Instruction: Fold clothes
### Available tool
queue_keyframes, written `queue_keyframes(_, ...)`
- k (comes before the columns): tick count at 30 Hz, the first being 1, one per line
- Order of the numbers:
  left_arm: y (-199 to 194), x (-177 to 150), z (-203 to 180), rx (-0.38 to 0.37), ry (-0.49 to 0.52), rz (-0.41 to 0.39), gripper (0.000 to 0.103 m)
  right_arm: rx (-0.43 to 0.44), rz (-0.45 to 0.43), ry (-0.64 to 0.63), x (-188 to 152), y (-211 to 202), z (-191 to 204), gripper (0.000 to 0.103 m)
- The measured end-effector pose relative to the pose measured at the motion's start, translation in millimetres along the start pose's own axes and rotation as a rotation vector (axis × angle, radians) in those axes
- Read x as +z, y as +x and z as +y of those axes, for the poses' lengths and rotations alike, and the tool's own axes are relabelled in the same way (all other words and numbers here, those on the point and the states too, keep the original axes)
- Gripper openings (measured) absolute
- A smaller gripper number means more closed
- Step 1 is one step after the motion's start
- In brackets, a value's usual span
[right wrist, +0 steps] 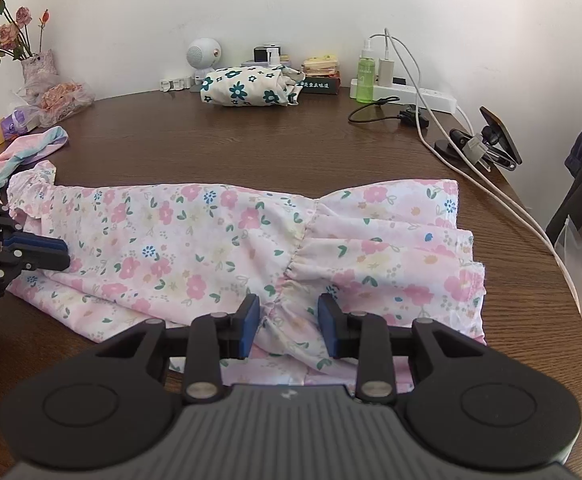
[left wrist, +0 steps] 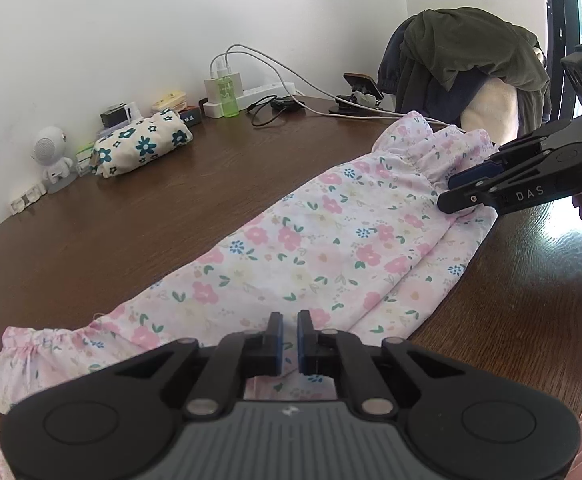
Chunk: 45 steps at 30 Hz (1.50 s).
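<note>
Where the right tongs (right wrist: 289, 322) hover wide apart over the gathered seam of the pink floral garment (right wrist: 227, 240), nothing is gripped; the left tongs (left wrist: 289, 342) stand narrow, a slim gap showing, low over the garment's other end near its ruffled cuff; the garment lies flat lengthwise on the brown counter (right wrist: 251, 148); beyond the garment, by the wall, sit a folded blue-flowered cloth (right wrist: 251, 86) and a green bottle (right wrist: 365, 72).

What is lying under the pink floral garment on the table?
The pink floral garment lies folded on the brown table; only its own lower layer shows at the near edge. Anything else beneath is covered, so I cannot tell.
</note>
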State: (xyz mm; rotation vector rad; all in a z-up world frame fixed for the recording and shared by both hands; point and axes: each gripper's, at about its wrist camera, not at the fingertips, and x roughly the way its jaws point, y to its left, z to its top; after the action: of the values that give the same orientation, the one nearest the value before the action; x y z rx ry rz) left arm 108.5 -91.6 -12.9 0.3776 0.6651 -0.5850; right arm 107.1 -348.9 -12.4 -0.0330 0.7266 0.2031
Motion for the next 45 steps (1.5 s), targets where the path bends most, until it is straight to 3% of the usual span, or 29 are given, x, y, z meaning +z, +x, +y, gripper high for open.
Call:
queue_keyframes(3,-8,2,0,-0.026,-0.030,-0.044,0.017,-0.020,-0.001,0.012,1,-1,-3,0.034)
queue_keyframes(4,-21,0,5,-0.019,-0.070,-0.096,0.029,-0.005,-0.017,0.032,2,-6,-1,0.036)
queue_keyframes(5,-33,-3,10,-0.012,-0.110,-0.149,0.048,0.034,-0.047,0.056,2,-13,2,0.043)
queue_keyframes(6,-46,-6,15,-0.005,-0.150,-0.201,0.061,0.073,-0.077,0.079,2,-21,5,0.053)
queue_keyframes(7,-58,-8,21,0.003,-0.190,-0.253,0.086,0.110,-0.106,0.099,3,-28,9,0.059)
queue_keyframes(8,-71,-11,26,0.010,-0.230,-0.306,0.099,0.140,-0.129,0.111,5,-34,16,0.070)
queue_keyframes(9,-83,-18,32,0.032,-0.289,-0.355,0.100,0.163,-0.148,0.117,6,-39,24,0.082)
queue_keyframes(11,-104,-37,44,0.056,-0.417,-0.432,0.103,0.210,-0.184,0.130,10,-49,41,0.087)
queue_keyframes(13,-119,-57,52,0.082,-0.572,-0.482,0.103,0.240,-0.207,0.154,11,-53,58,0.103)
queue_keyframes(16,-135,-81,54,0.111,-0.702,-0.523,0.103,0.236,-0.202,0.188,8,-50,83,0.103)
queue_keyframes(19,-143,-88,52,0.164,-0.670,-0.516,0.103,0.193,-0.161,0.220,2,-44,105,0.103)
queue_keyframes(23,-147,-94,53,0.181,-0.636,-0.454,0.103,0.113,-0.091,0.164,-4,-38,133,0.103)
queue_keyframes(27,-146,-104,53,0.173,-0.634,-0.417,0.103,0.116,-0.102,0.121,-5,-46,146,0.103)
queue_keyframes(33,-139,-112,80,0.225,-0.673,-0.315,0.100,0.117,-0.078,0.100,2,-41,158,0.103)
queue_keyframes(39,-117,-108,115,0.243,-0.670,-0.201,0.072,0.125,-0.073,0.051,12,-32,176,0.103)
queue_keyframes(41,-109,-108,124,0.236,-0.670,-0.167,0.048,0.135,-0.073,0.038,18,-28,182,0.103)
queue_keyframes(43,-101,-109,131,0.230,-0.676,-0.136,0.031,0.144,-0.072,0.023,23,-23,188,0.103)
queue_keyframes(45,-95,-111,137,0.225,-0.678,-0.118,0.023,0.153,-0.075,0.005,28,-19,195,0.103)
